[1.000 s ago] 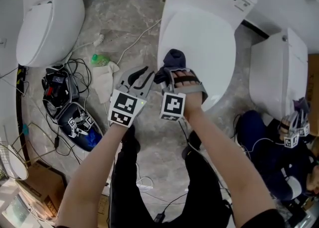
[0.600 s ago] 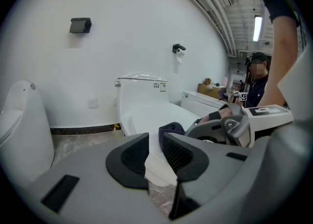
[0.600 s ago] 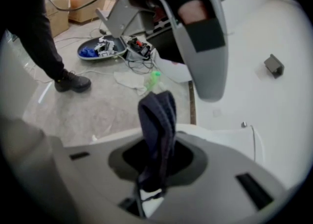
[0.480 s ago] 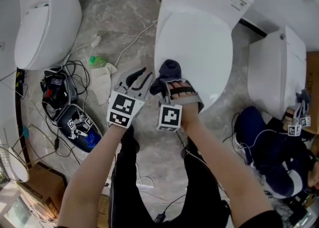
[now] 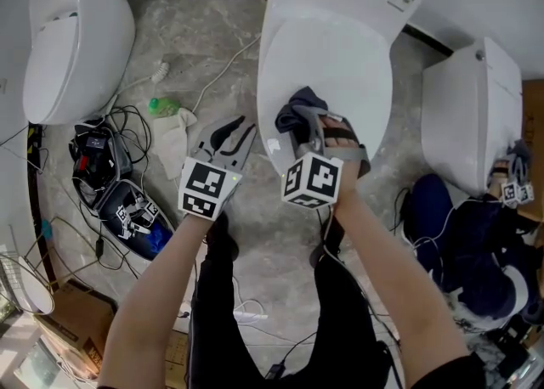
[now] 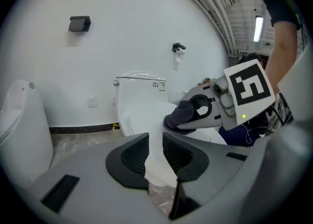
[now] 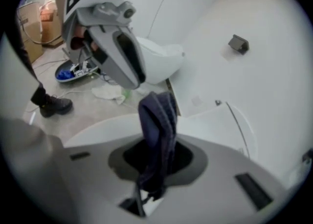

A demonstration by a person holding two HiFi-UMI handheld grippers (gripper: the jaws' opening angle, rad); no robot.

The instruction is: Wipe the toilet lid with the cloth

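Clenching the cloth, right gripper hovers at toilet lid edge; left gripper fingers gape.

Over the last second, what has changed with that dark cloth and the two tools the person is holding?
The right hand-held gripper slid the dark cloth rightward, from the left edge of the toilet lid toward its middle, still clamped on it. Nothing was taken hold of or let go. The left hand-held gripper stayed to the left of the lid, open and empty.
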